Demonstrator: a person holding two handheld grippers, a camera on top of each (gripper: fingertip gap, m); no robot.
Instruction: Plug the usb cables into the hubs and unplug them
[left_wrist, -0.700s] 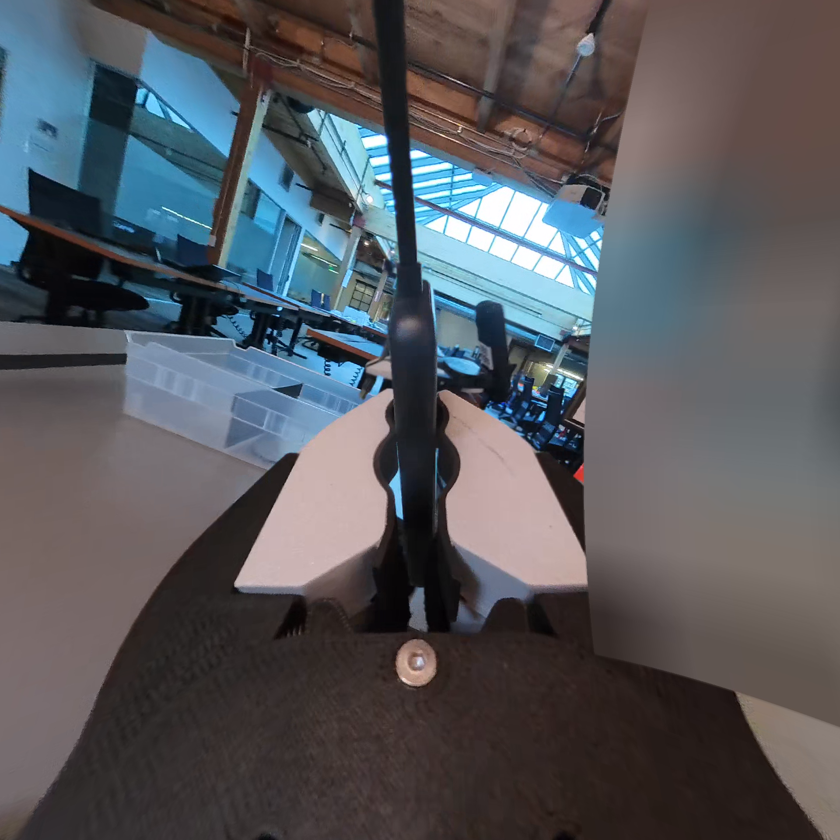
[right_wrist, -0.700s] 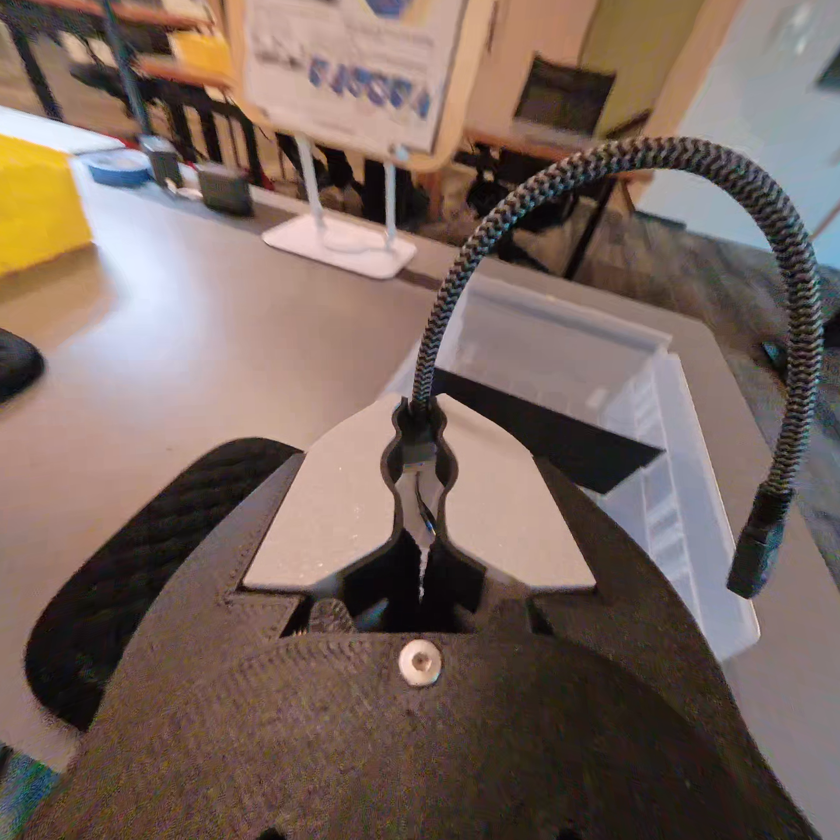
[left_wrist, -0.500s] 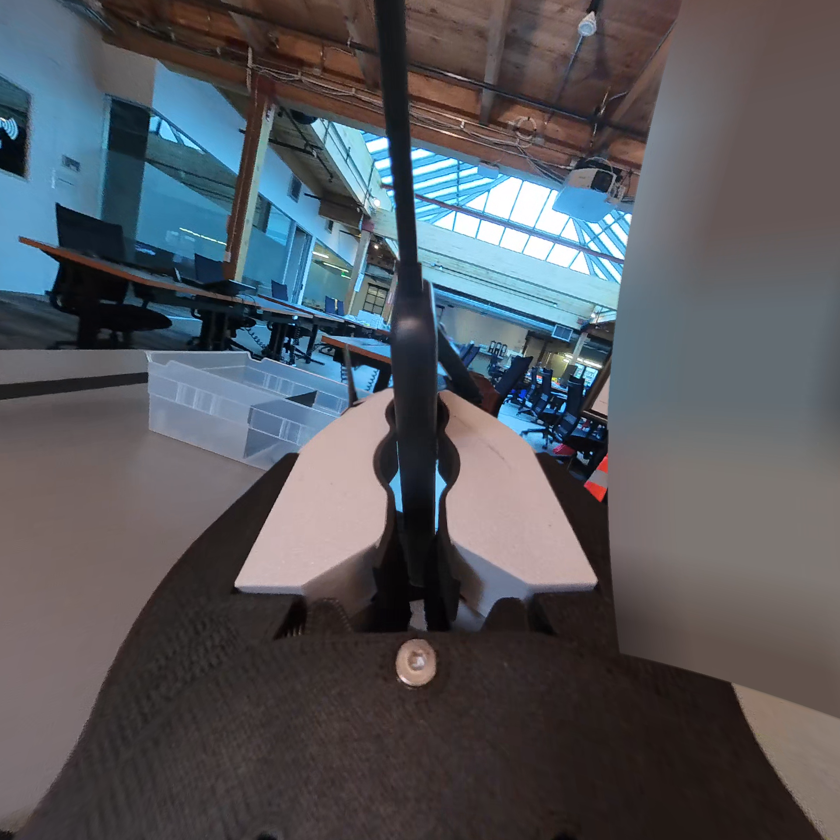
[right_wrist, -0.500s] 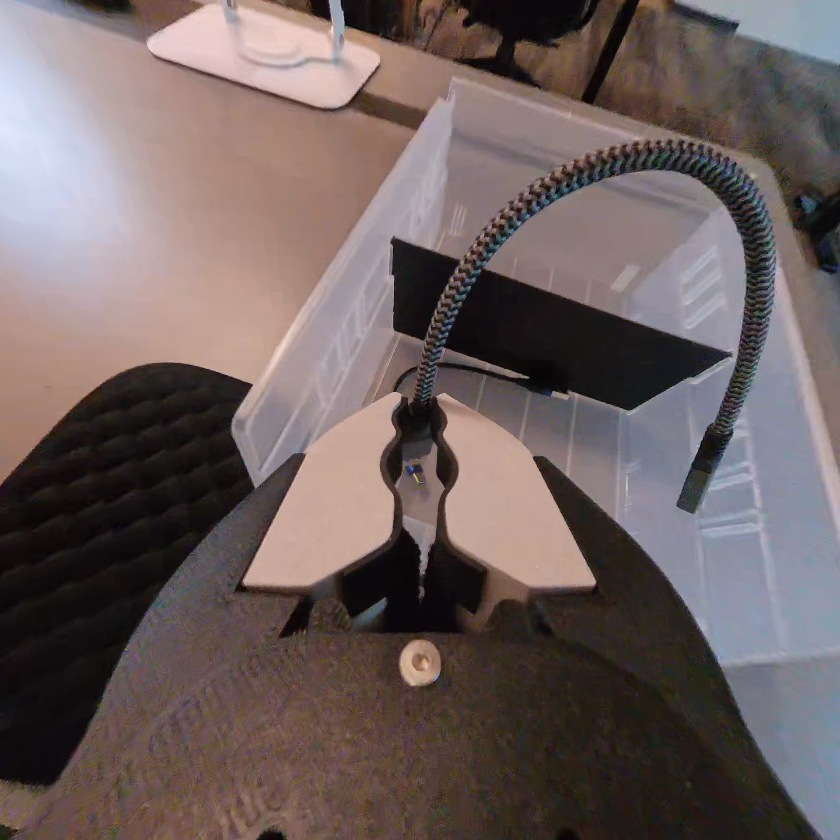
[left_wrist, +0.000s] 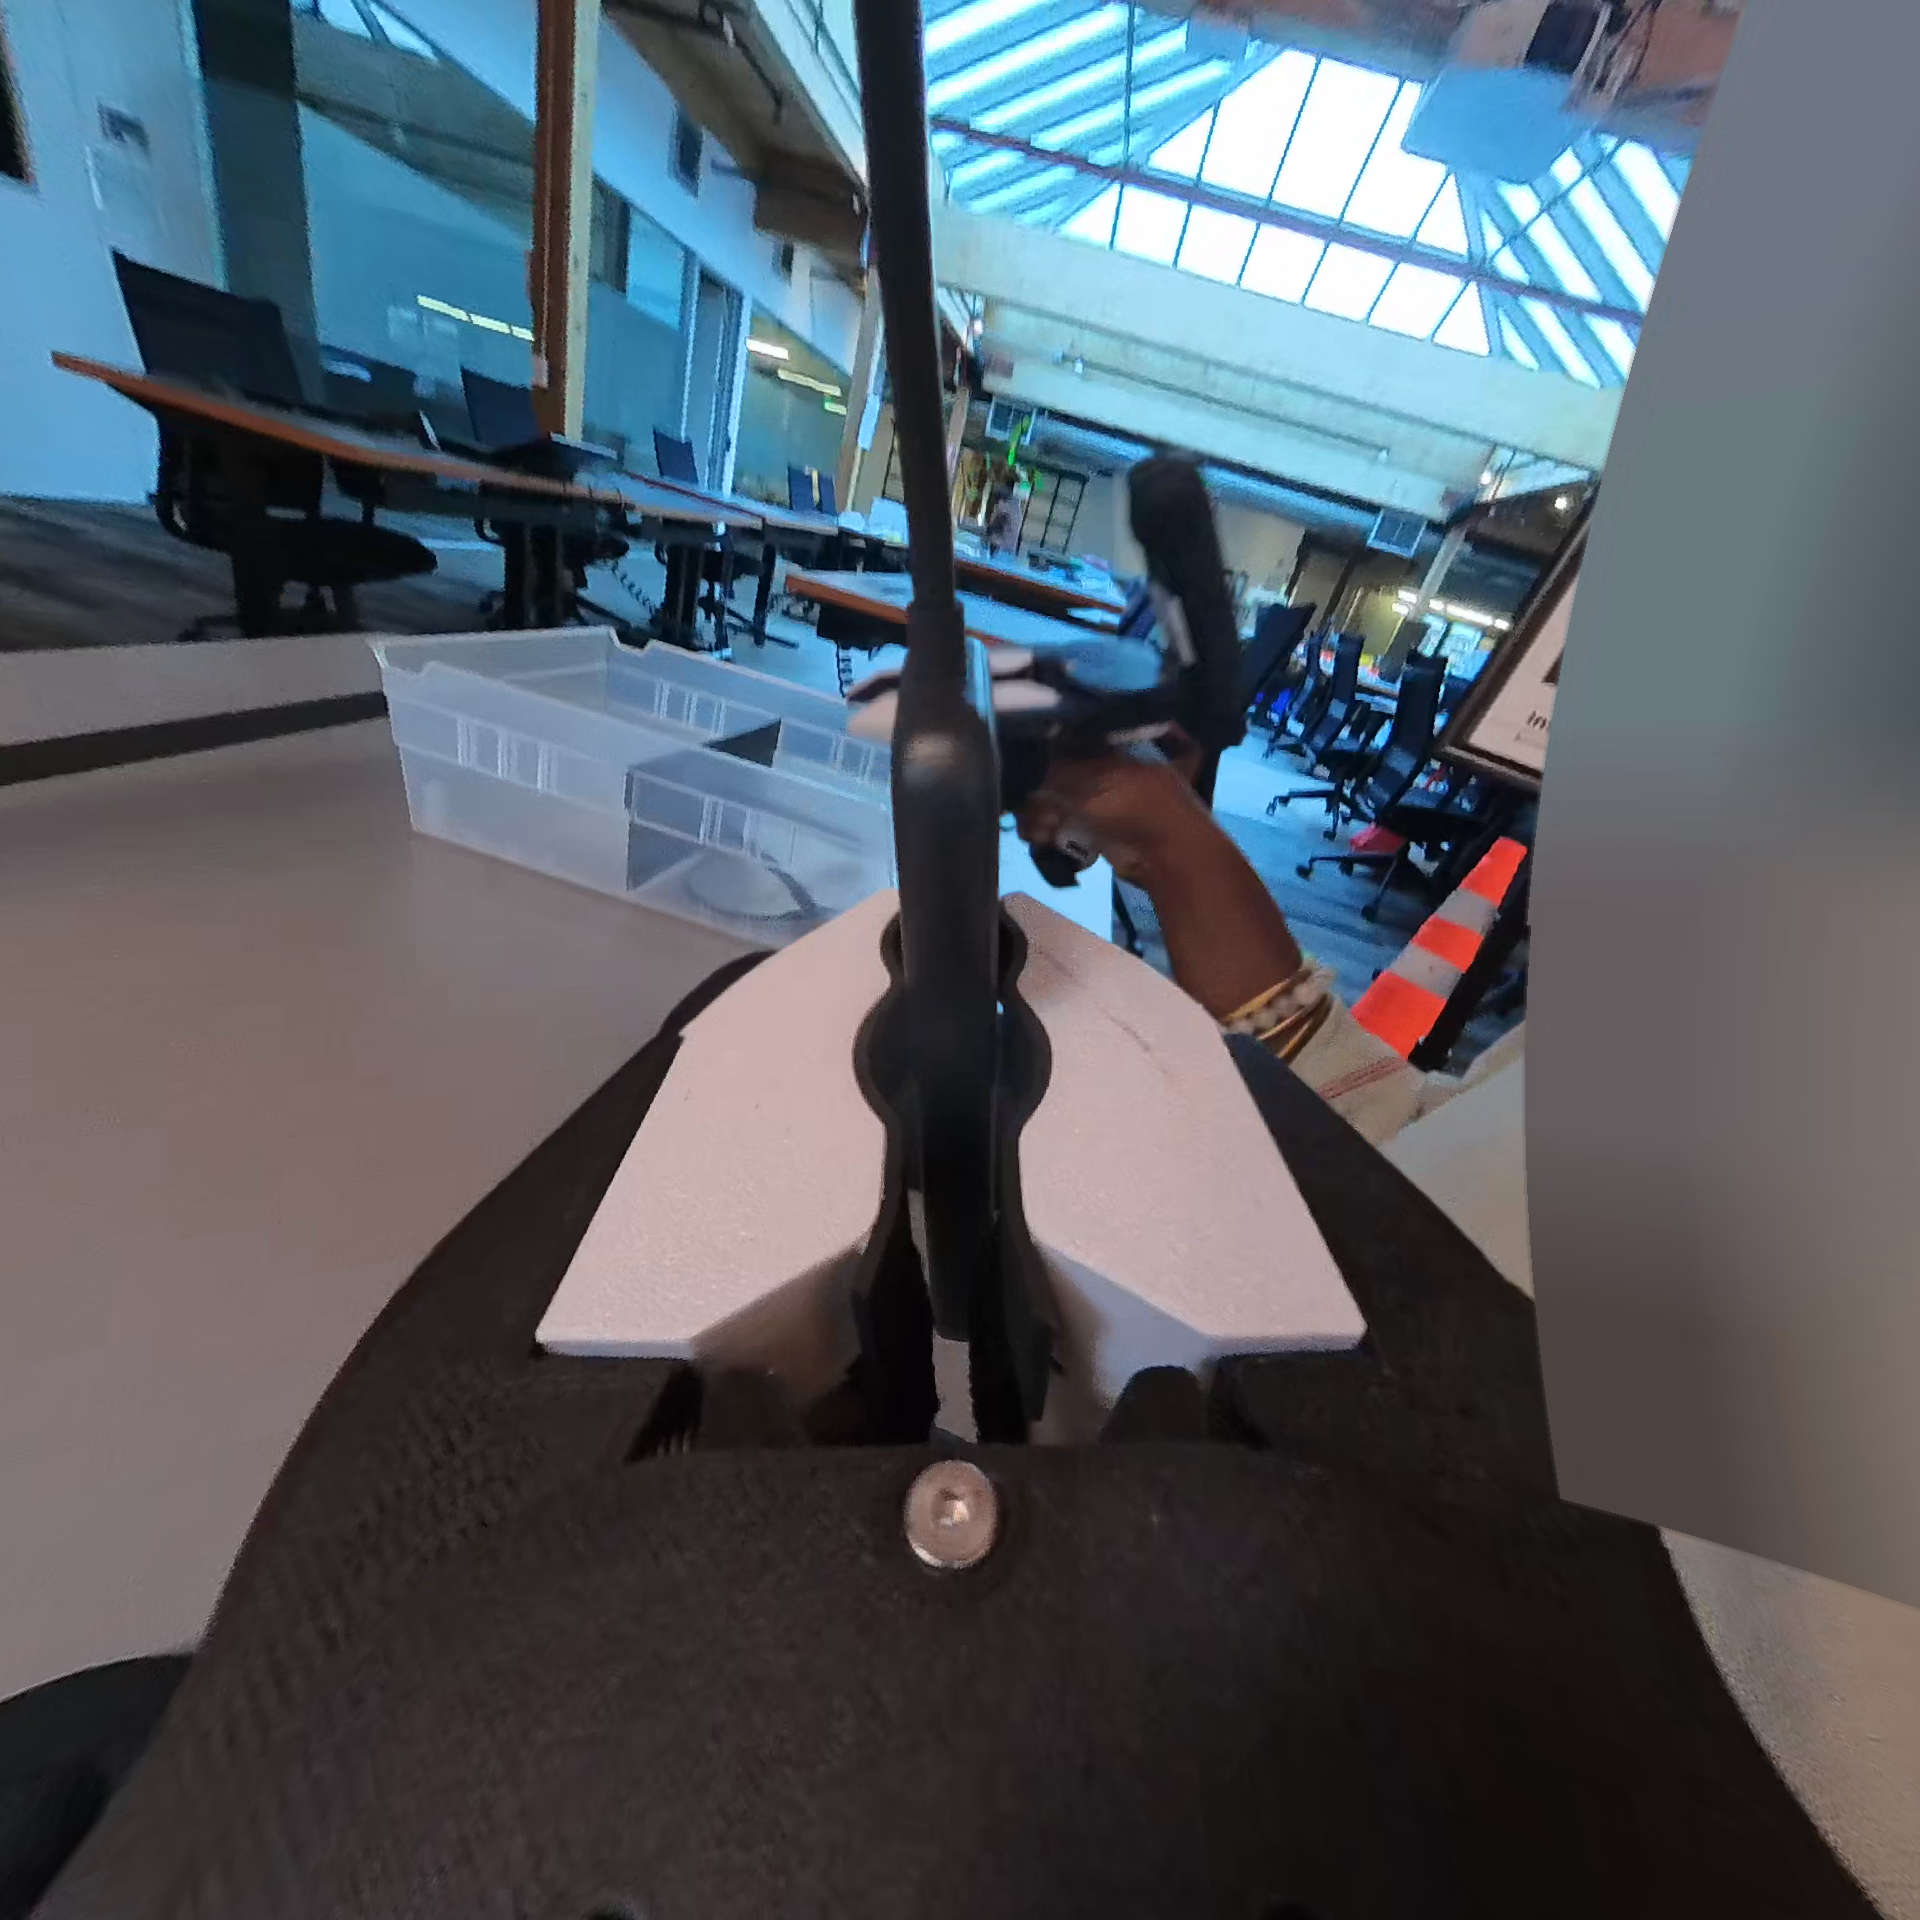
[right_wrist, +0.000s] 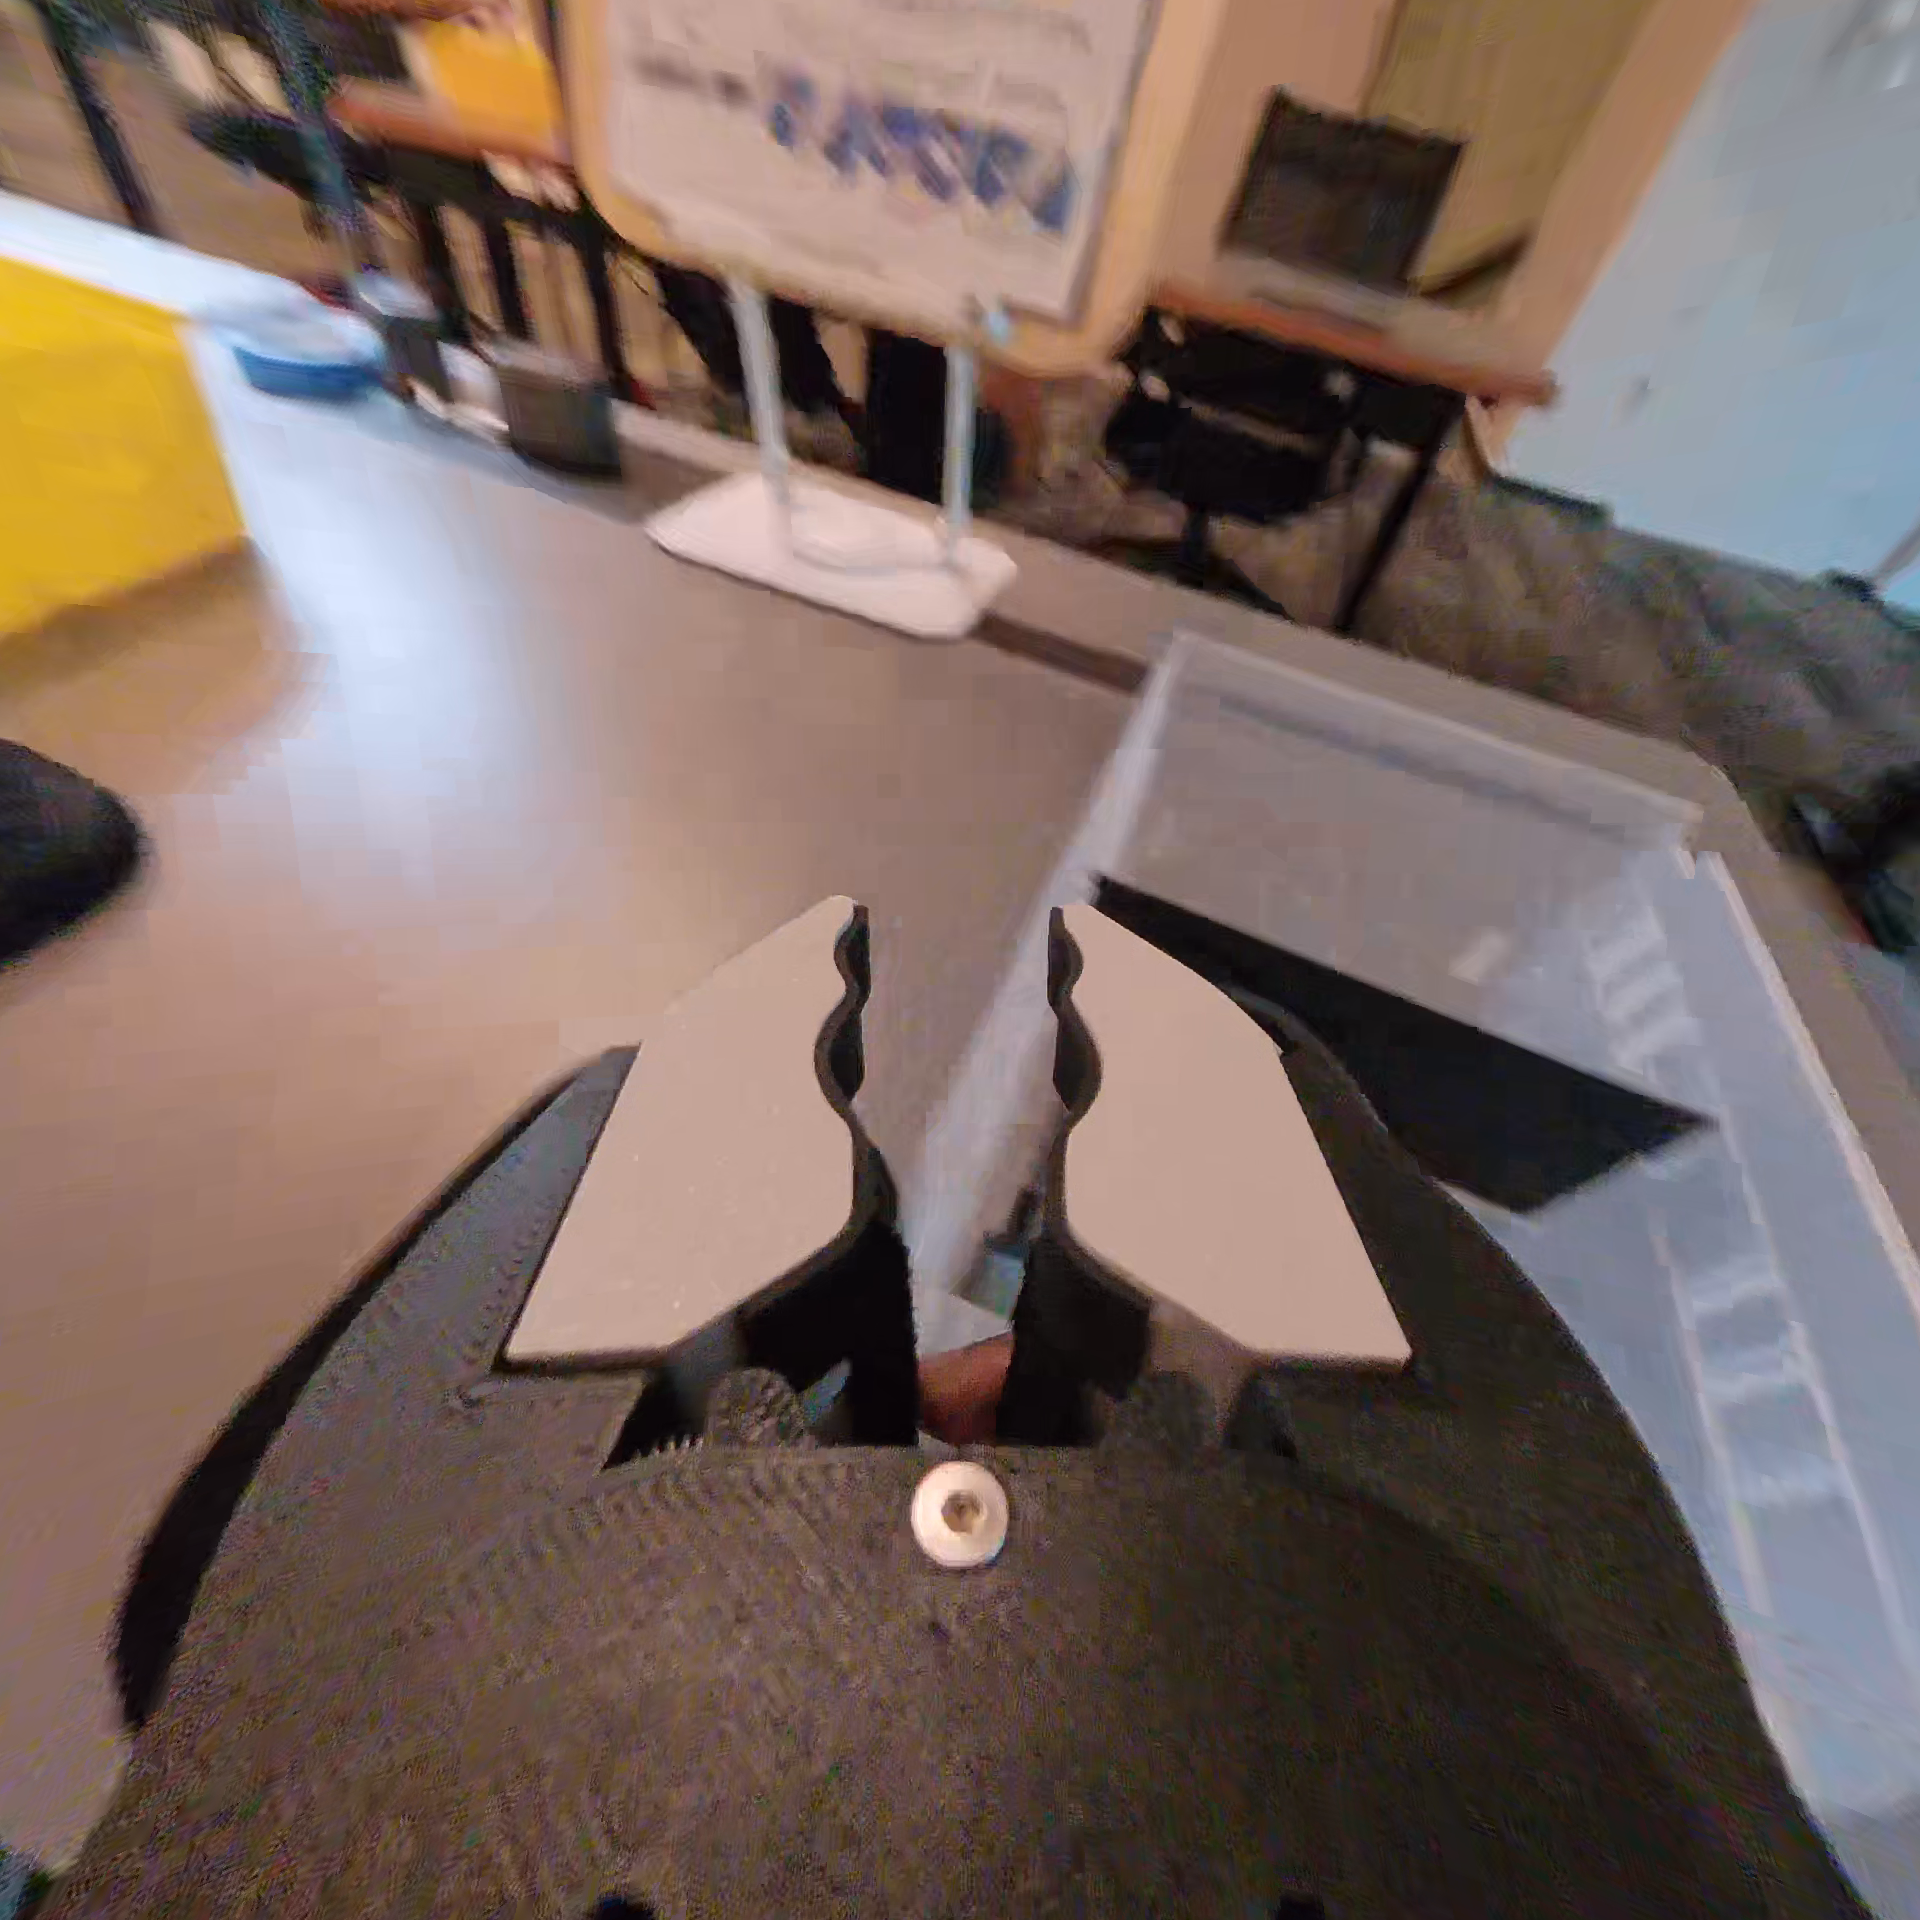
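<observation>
My left gripper (left_wrist: 951, 925) is shut on a flat dark hub (left_wrist: 943, 831) held edge-on and upright; its black cable (left_wrist: 902, 312) runs up out of the left wrist view. My right gripper (right_wrist: 951, 925) is open and empty, above the near left wall of the clear plastic bin (right_wrist: 1507, 935). The braided cable is not in view. In the left wrist view the right gripper (left_wrist: 1039, 696) shows farther off, held by a hand (left_wrist: 1153, 821) over the same bin (left_wrist: 582, 748).
A black divider (right_wrist: 1403, 1070) crosses the bin. A white sign stand (right_wrist: 831, 551), a yellow box (right_wrist: 94, 447) and a roll of blue tape (right_wrist: 301, 353) stand at the table's far side. A black pad (right_wrist: 52, 842) lies left. An orange cone (left_wrist: 1444, 945) stands beyond the table.
My right gripper has opened and let go of the braided cable, which has left view; it has tilted back up from the bin. The right gripper and hand have come into the left wrist view.
</observation>
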